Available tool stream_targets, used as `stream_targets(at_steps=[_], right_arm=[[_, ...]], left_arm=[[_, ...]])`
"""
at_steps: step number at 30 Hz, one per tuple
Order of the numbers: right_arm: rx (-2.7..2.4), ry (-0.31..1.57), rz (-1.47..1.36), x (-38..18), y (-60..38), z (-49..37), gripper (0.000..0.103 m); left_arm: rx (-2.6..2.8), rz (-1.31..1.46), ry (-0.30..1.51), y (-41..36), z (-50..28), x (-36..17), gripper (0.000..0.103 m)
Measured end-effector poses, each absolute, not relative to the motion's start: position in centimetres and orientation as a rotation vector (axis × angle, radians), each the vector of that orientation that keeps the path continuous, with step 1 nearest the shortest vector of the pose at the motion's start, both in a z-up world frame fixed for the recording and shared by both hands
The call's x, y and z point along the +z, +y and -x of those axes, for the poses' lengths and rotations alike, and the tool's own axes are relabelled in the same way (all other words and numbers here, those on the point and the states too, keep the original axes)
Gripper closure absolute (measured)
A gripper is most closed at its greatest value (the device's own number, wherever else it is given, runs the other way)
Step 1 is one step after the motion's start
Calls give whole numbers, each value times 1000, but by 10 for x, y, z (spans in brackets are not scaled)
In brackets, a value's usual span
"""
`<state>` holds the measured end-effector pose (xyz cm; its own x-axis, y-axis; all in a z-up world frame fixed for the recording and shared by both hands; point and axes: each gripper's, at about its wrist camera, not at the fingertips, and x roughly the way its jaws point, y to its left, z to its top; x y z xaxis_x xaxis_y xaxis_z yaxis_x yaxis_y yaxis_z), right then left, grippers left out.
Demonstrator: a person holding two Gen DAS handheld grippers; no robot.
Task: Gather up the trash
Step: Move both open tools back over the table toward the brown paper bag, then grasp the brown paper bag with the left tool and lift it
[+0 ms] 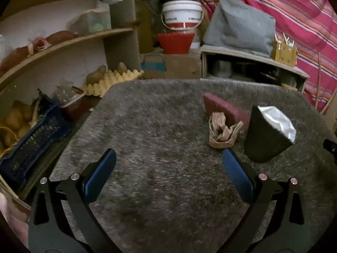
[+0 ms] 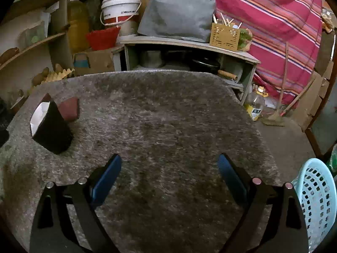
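A grey shaggy-pile covered table (image 1: 168,126) occupies the centre of both views. On it, in the left wrist view, a crumpled brown paper bag (image 1: 223,131) lies right of centre. A dark red rectangular block (image 1: 225,108) lies directly behind the bag, touching it. A black cone-shaped paper cup with white lining (image 1: 267,135) lies tipped on its side just right of the bag. A dark blue perforated plastic crate (image 1: 29,147) sits left of the table. Behind the table stands a low wooden shelf unit (image 2: 189,44), with a grey fabric cushion (image 2: 177,14) on top. A white plastic bucket (image 2: 121,8) stands left of the cushion. A light blue perforated plastic basket (image 2: 316,196) sits at the table's right edge.
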<state>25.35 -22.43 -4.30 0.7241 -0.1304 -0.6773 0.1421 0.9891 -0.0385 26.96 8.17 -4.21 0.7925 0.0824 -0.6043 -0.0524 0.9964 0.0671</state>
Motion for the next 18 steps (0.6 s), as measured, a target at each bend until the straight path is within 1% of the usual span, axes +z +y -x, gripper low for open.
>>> stream_targets(at_steps=[4,10,12,14,15,16,18], right_arm=[[-159,763,-19,-48,-226,-262,12],[-157,779,-77,-54,-234,-268,12],[-156,782,-74,-55,-234,-270,12],[-155,783,-68,-55,-234,-270,12],[-155,784,-65,-55,-234,-270,12],[-153,783,-64,-55,-233,-270,12],[-149,781,-64,-53,-232,-270,12]], left_arm=[[45,-27,676,72,-287,-49,6],[-31,-51,705,38,-313,-51,6],[-50,-75,719,29,-318,-56,16],[-82,-102,747,20,-325,-62,48],[-96,-104,764,19,-327,-65,57],[-110,-103,782,18,-329,-68,64],[-116,-91,772,22,-327,-67,65]])
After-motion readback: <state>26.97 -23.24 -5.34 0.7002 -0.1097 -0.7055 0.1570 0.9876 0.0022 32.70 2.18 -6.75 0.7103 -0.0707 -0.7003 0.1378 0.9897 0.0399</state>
